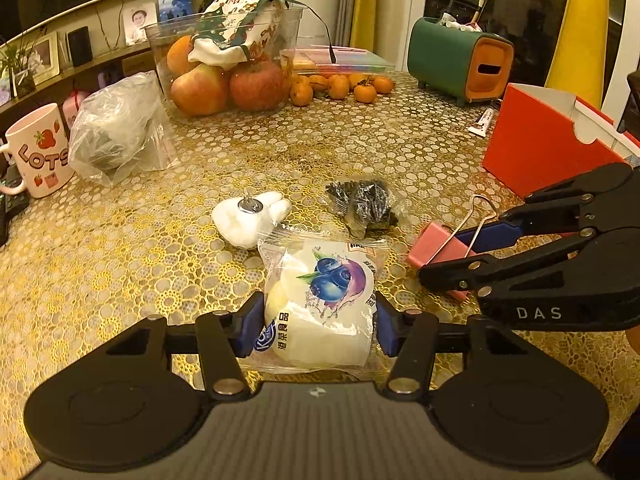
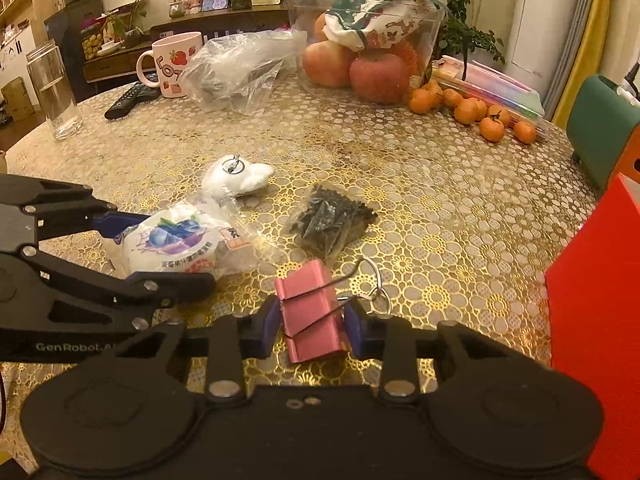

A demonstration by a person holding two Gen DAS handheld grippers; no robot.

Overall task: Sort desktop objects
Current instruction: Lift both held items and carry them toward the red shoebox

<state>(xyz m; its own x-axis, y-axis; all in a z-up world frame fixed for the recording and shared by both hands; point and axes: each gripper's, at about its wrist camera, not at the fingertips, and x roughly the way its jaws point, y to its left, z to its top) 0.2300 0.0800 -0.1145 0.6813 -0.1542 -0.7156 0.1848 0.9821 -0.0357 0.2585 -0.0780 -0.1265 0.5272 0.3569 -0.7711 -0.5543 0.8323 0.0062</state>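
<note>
My left gripper is shut on a blueberry snack packet lying on the gold-patterned table; the packet also shows in the right wrist view. My right gripper is shut on a pink binder clip, which also shows in the left wrist view. A white plush keychain and a small bag of black bits lie just beyond both grippers.
A red open box stands at the right. Behind are a clear tub of apples, tangerines, a green and orange holder, a plastic bag, a pink mug, a remote and a glass jar.
</note>
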